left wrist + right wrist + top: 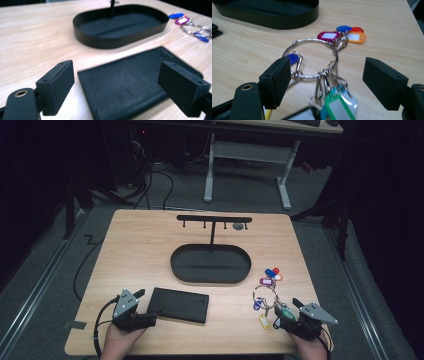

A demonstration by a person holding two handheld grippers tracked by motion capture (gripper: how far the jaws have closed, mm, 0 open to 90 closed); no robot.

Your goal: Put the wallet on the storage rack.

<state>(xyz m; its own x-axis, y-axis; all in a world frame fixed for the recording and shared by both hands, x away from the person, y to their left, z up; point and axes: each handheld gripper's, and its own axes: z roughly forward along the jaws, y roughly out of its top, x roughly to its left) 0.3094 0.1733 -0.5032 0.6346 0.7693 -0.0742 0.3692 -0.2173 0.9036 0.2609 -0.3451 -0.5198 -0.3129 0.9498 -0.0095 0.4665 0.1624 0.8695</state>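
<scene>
Both my grippers wait open at the near table edge.
My left gripper (116, 85) straddles the black wallet (130, 80); my right gripper (325, 82) frames the key ring (312, 57), seemingly untouched.

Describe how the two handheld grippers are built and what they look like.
Both the left gripper and the right gripper are black, each topped by a grey three-cornered plate with small dots. Each has two blocky black jaws with screw holes, a brass-ringed hole at the base, and a trailing black cable.

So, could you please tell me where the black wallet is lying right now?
In the high view the black wallet lies flat near the table's front edge, left of centre, just in front of the oval tray and right beside the open left claw.
</scene>
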